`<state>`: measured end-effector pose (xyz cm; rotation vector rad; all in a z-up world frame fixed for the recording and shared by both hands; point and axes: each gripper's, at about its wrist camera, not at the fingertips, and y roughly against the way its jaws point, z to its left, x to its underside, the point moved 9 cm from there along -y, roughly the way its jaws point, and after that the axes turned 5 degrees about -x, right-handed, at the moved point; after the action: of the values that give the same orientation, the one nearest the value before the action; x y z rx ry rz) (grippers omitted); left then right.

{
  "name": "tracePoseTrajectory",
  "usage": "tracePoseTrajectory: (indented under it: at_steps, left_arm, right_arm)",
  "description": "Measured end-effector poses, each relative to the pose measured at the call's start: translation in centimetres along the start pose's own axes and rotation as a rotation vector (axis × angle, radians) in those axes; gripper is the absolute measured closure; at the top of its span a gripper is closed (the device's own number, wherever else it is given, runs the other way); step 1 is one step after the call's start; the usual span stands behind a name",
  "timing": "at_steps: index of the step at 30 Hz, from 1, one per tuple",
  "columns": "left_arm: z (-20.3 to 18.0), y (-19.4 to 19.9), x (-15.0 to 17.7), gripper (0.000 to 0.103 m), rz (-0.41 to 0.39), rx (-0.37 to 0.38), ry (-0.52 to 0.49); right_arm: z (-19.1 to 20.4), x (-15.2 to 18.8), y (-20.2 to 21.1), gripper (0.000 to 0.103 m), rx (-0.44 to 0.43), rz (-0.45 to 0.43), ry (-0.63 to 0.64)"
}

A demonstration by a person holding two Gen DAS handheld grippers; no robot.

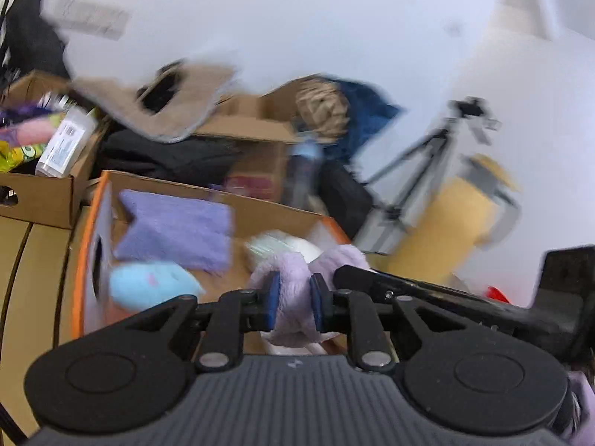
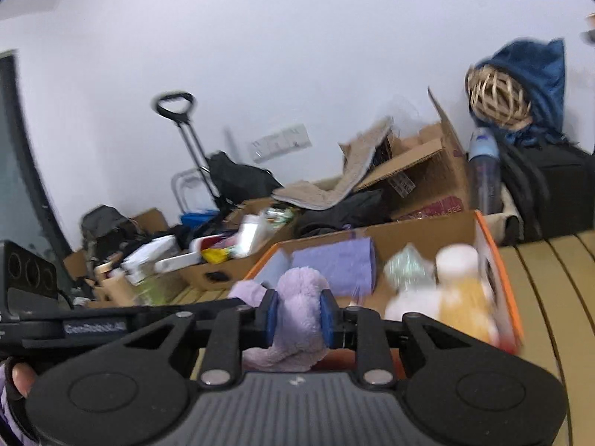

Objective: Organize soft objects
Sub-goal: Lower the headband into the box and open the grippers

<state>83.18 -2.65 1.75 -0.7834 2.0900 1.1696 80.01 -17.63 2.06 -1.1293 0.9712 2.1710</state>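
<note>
Presently, a slatted wooden table (image 2: 550,260) bears an orange-edged cardboard box (image 2: 494,256) holding a folded purple terry cloth (image 1: 174,230) and a rounded pale-blue plush (image 1: 148,286). Above the box's near side, the fluffy lilac plush (image 2: 297,304) is clamped by both the left gripper (image 1: 293,297) and right gripper (image 2: 297,316), blue pads pressing into its pile.

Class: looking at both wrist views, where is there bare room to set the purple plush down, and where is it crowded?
Bare: the slatted wooden tabletop right of the orange-edged box. Crowded: that box, holding a purple cloth and other soft toys, and the cluttered cartons behind it.
</note>
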Motion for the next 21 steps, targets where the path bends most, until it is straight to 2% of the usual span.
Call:
tracePoseTrajectory:
  at_steps: [3,6,7,8,9,11,12,14,18,21]
  left_arm:
    - [3.1,-5.7,-2.0,0.083,0.079,-0.082,0.017]
    - [7.0,-8.8,-2.0,0.081,0.112,-0.248,0.027]
    - [7.6,-9.1,-1.7,0.081,0.129,-0.24,0.015]
    - [7.6,-8.9,-1.6,0.076,0.137,-0.205,0.032]
    - [7.5,-8.4,-1.8,0.063,0.122,-0.173,0.038]
    - [6.9,-7.1,-2.3,0.055,0.067,-0.18,-0.019]
    - [6.6,-6.5,-2.3,0.055,0.055,-0.196,-0.042]
    - [5.8,-5.3,-2.5,0.056,0.054,-0.198,-0.067]
    - [3.7,-0.6,-3.3,0.056,0.007,-0.193,-0.131]
    - [2.1,3.6,-4.6,0.055,-0.041,-0.2,-0.164]
  right_arm:
    - [-3.2,-2.5,-6.9,0.08,0.082,0.082,0.014]
    - [-6.7,-1.7,-13.2,0.078,0.157,0.2,-0.043]
    - [-7.5,-1.0,-14.4,0.077,0.181,0.228,-0.05]
    - [-8.2,-0.3,-15.3,0.076,0.218,0.254,-0.045]
    - [-8.5,0.4,-16.1,0.074,0.244,0.29,-0.026]
    - [-8.0,0.1,-15.6,0.071,0.24,0.265,0.002]
    - [-7.8,0.0,-15.6,0.067,0.257,0.274,0.038]
    - [-7.4,0.2,-15.9,0.067,0.279,0.306,0.091]
    - [-6.2,-2.3,-12.8,0.067,0.295,0.181,0.107]
    - [-4.3,-4.9,-9.1,0.061,0.276,0.125,0.124]
